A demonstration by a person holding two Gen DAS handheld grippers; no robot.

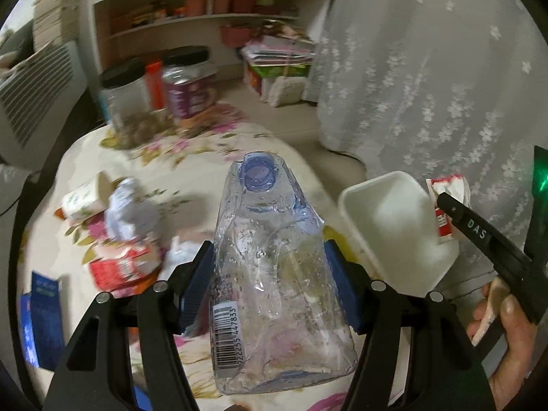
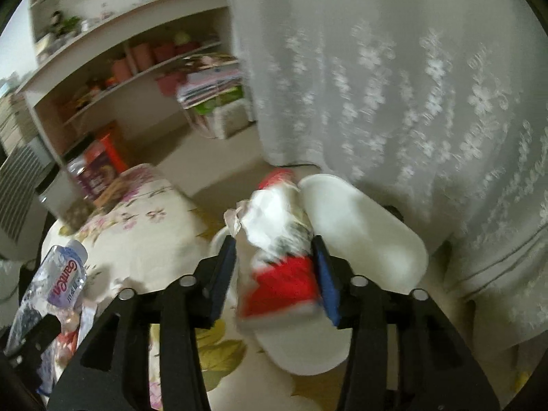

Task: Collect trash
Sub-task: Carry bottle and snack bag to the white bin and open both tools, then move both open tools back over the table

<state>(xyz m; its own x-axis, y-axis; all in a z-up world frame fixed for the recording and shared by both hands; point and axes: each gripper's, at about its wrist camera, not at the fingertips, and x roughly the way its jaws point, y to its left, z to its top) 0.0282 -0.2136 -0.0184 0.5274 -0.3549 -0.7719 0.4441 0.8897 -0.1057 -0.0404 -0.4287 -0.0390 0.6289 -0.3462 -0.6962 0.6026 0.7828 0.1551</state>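
Observation:
My left gripper (image 1: 270,257) is shut on a crushed clear plastic bottle (image 1: 274,267) with a blue neck, held above the floral table (image 1: 164,157). The bottle also shows in the right wrist view (image 2: 51,291). My right gripper (image 2: 274,257) is shut on a crumpled red and white carton (image 2: 281,250), held over the open white bin (image 2: 359,226). In the left wrist view the bin (image 1: 387,226) stands at the table's right edge, with the carton (image 1: 445,205) at its far rim. More trash lies on the table: a crumpled paper ball (image 1: 130,209), a red carton (image 1: 123,267), a small box (image 1: 82,202).
A blue box (image 1: 41,322) lies at the table's left edge. Jars (image 1: 188,82) and an orange bottle (image 1: 154,82) stand at the far end. A white lace curtain (image 1: 428,68) hangs to the right. Shelves (image 1: 205,10) stand behind.

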